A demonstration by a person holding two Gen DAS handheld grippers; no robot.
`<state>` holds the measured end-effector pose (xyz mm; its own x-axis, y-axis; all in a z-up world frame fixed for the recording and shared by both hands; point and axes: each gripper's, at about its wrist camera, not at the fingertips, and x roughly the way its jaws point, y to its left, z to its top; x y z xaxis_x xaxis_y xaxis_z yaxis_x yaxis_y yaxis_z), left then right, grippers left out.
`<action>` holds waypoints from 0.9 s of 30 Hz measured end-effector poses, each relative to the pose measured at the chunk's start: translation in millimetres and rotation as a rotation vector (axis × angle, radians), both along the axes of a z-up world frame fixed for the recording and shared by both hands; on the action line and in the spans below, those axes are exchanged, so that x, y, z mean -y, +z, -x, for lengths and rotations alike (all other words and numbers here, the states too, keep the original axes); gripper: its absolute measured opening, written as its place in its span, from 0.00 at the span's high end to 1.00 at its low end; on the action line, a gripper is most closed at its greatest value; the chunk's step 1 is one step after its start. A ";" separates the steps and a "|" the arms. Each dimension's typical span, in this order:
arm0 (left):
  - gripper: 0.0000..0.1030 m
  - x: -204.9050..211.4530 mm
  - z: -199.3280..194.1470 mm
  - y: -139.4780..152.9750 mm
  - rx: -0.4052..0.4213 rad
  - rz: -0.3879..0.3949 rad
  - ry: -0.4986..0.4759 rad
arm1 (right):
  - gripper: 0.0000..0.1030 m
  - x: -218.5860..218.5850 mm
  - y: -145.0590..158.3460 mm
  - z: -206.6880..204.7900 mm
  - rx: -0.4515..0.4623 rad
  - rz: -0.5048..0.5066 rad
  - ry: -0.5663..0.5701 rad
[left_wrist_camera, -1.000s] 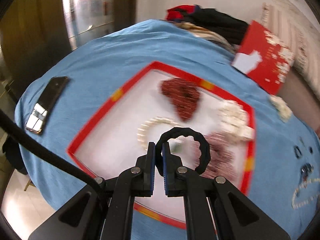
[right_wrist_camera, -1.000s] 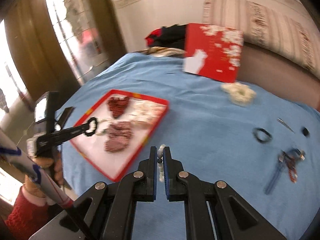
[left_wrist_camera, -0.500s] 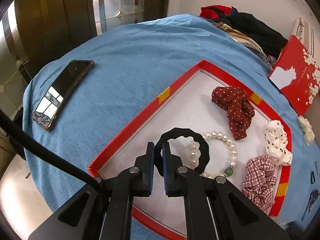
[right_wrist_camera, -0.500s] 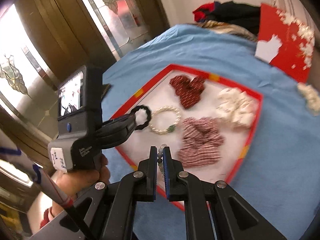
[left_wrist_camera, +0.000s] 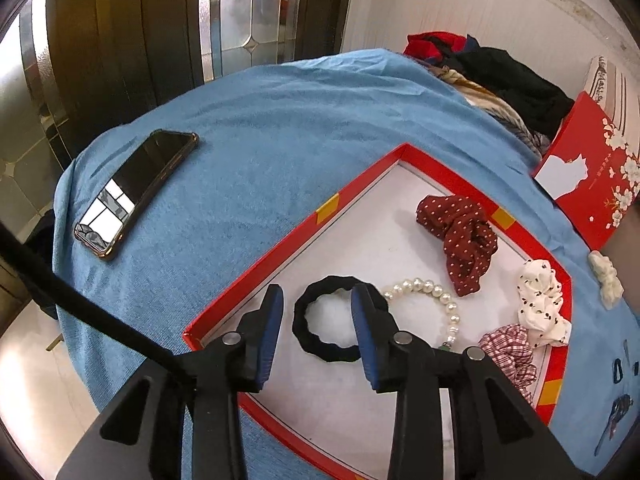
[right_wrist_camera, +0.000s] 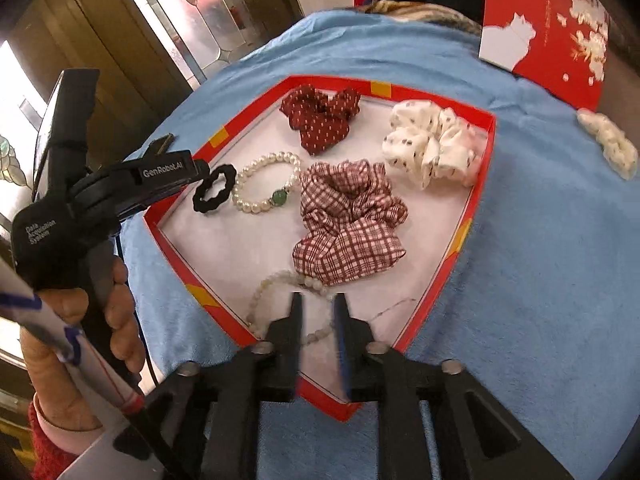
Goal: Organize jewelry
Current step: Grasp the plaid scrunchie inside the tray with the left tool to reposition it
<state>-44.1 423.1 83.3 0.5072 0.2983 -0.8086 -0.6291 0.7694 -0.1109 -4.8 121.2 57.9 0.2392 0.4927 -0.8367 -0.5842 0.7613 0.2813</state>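
1. My left tool (right_wrist_camera: pixel 192 178) carries the print "GenRobot.AI" along its arm and "Data Acquisition System" on its body.
2. Its fingers stand apart around the black hair tie (left_wrist_camera: pixel 326 320), which lies in the red-rimmed tray (left_wrist_camera: pixel 280 240) beside the pearl bracelet (left_wrist_camera: pixel 432 300).
3. My right tool (right_wrist_camera: pixel 318 312) is spread too, over a second pearl strand (right_wrist_camera: pixel 276 284) near the tray's near rim.
4. Bare white floor shows in the tray's near left corner.

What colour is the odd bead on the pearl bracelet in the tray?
Green, on the pearl bracelet; the right wrist view shows it best.
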 end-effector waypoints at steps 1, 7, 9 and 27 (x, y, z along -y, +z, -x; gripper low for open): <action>0.64 1.7 0.3 1.7 0.003 -0.010 0.000 | 0.62 2.0 4.9 1.8 0.022 0.000 -0.002; 0.58 19.2 0.3 8.5 0.026 -0.035 -0.029 | 0.54 30.0 24.1 16.1 0.098 0.005 -0.026; 0.58 25.7 -0.9 8.3 0.029 -0.025 -0.051 | 0.54 45.3 25.6 20.9 0.111 0.022 -0.045; 0.89 144.4 -68.8 -19.7 -0.112 0.036 -0.419 | 0.53 207.2 20.5 37.1 0.066 0.031 -0.380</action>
<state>24.7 278.7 63.6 0.4873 0.0562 -0.8714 -0.2728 0.9578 -0.0908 -41.9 -86.0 78.4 0.4535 0.3336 -0.8265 -0.2746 0.9345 0.2265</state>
